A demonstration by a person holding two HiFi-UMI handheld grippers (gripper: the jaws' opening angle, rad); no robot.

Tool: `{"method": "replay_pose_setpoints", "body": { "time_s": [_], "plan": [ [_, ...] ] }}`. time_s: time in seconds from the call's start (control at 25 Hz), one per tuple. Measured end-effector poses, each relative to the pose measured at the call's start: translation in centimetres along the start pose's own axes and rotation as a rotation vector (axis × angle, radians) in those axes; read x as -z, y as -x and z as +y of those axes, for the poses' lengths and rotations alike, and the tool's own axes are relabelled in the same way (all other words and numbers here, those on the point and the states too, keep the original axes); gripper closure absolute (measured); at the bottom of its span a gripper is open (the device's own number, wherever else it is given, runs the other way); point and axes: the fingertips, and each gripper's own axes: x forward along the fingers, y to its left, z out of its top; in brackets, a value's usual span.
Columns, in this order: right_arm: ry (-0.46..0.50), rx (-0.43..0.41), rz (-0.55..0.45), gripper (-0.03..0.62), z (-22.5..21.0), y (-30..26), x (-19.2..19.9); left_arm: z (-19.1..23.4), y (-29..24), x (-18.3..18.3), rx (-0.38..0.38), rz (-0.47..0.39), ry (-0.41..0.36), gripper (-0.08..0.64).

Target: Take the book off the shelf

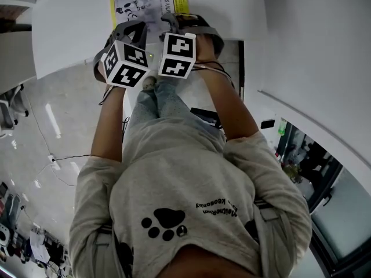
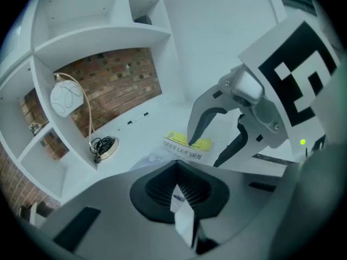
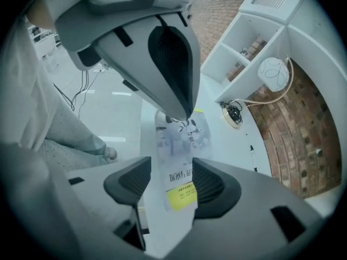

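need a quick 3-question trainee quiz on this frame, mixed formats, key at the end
1. True or false: the right gripper has its jaws clamped on the thin white book with a yellow band.
2. What sits in the brick-backed white shelf bay? A) round white globe on a cord B) red mug C) green bottle
3. Fill in: the left gripper has its jaws ___ on a thin white edge, seemingly the book's.
Key: 1 false, they stand apart over it; 2 A; 3 shut.
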Motion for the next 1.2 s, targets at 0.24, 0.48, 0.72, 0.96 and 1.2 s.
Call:
{"method": "replay_pose_setpoints", "body": {
  "time_s": [0.24,0.48,0.72,0.96,1.2],
  "plan": [
    [-0.083,0.122,-0.127,0.448,-1.5,5.1,-2.3,0.6,4.2,-2.6,-0.112,-0.125,0.052,0.551],
    [-0.115,0.254,-0.213,0.539,-3.2,9.3,-4.2,1.8,7.3,-4.2,-0.172,-0.211,0.088,0.551],
    [-0.143,0.33,-0.244,0.565,-4.3,12.7,-5.0,1.7,10.0,-5.8,-0.201,-0.272,0.097,0.551],
    [-0.271,0.428,-0.323,0.575,-5.2,16.6,-5.4,1.8,12.8,-7.5,-0.259,-0.338,0.101,0.551],
    [-0.423,0.527,-0.433,0.575,-5.5,20.3,-5.3,1.6,15.5,-8.8,-0.292,-0.42,0.151,0.551]
  ]
}}
